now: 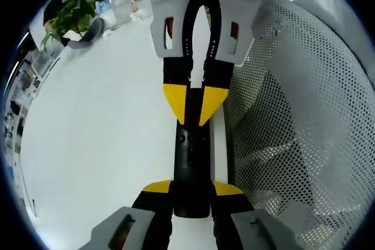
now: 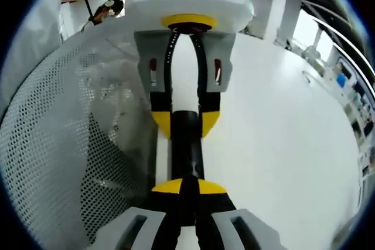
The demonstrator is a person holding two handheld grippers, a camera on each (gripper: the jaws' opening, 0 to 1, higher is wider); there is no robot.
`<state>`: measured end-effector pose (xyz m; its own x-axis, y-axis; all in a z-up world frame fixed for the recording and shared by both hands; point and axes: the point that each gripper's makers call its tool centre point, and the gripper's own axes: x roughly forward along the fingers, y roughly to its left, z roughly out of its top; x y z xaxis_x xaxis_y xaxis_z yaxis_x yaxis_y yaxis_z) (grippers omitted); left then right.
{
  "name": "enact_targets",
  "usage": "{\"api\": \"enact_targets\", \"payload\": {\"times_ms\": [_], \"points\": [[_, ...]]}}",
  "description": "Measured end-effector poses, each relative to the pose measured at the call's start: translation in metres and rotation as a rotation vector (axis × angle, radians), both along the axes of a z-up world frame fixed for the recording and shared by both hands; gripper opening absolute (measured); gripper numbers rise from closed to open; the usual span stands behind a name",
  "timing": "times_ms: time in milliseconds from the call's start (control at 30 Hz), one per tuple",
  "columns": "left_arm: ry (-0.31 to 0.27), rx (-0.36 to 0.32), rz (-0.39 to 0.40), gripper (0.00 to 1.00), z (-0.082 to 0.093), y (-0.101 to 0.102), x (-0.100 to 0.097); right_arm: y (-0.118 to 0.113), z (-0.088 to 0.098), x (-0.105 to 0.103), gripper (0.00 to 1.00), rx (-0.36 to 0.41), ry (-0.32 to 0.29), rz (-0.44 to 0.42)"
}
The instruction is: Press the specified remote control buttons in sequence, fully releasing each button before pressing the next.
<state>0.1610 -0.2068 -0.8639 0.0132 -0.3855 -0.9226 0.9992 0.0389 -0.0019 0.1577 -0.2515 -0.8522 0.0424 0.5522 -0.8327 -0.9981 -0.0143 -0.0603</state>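
The remote (image 1: 191, 171) is a slim black bar lying on the white table (image 1: 99, 144), just beside a perforated white mesh panel (image 1: 304, 133). My left tongs (image 1: 191, 194) are clamped on its near end, yellow tips on either side. My right tongs (image 1: 192, 106) come in from the opposite side with their tips drawn narrow, almost together, bearing on the remote's far end near its small buttons.

My worry is a tip that covers two buttons at once, or pushes at a slant so the remote twists in the left grip and slides toward the mesh. Lingering contact would also spoil the full release.

The left gripper view shows the button face and a potted plant (image 1: 73, 10) at the far table edge. The right gripper view shows the right tongs (image 2: 187, 188) over the remote (image 2: 187, 144) and the left tongs (image 2: 186, 122) gripping beyond, with shelving (image 2: 351, 86) behind.
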Motion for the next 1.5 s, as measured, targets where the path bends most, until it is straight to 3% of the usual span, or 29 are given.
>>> {"api": "enact_targets", "payload": {"times_ms": [100, 367, 533, 733, 1067, 1500], "points": [[0.001, 0.003, -0.002, 0.24, -0.0001, 0.0001, 0.0001, 0.0002, -0.0005, -0.0001, 0.04, -0.019, -0.031, 0.041], [0.006, 0.025, -0.018, 0.24, -0.0008, -0.0003, 0.0000, 0.0035, -0.0021, 0.0022, 0.04, -0.087, -0.018, 0.057], [0.010, 0.025, -0.017, 0.24, -0.0006, 0.0003, 0.0005, 0.0033, -0.0007, 0.0034, 0.04, -0.029, 0.022, 0.008], [0.005, 0.027, -0.011, 0.24, -0.0004, 0.0008, 0.0002, 0.0030, 0.0008, 0.0025, 0.04, 0.016, 0.018, 0.022], [0.007, 0.023, -0.008, 0.24, -0.0005, 0.0005, 0.0006, -0.0018, 0.0012, 0.0024, 0.06, 0.001, 0.035, 0.018], [0.010, 0.026, -0.014, 0.24, -0.0004, 0.0002, 0.0003, -0.0014, -0.0004, 0.0013, 0.05, -0.068, 0.014, 0.048]]}}
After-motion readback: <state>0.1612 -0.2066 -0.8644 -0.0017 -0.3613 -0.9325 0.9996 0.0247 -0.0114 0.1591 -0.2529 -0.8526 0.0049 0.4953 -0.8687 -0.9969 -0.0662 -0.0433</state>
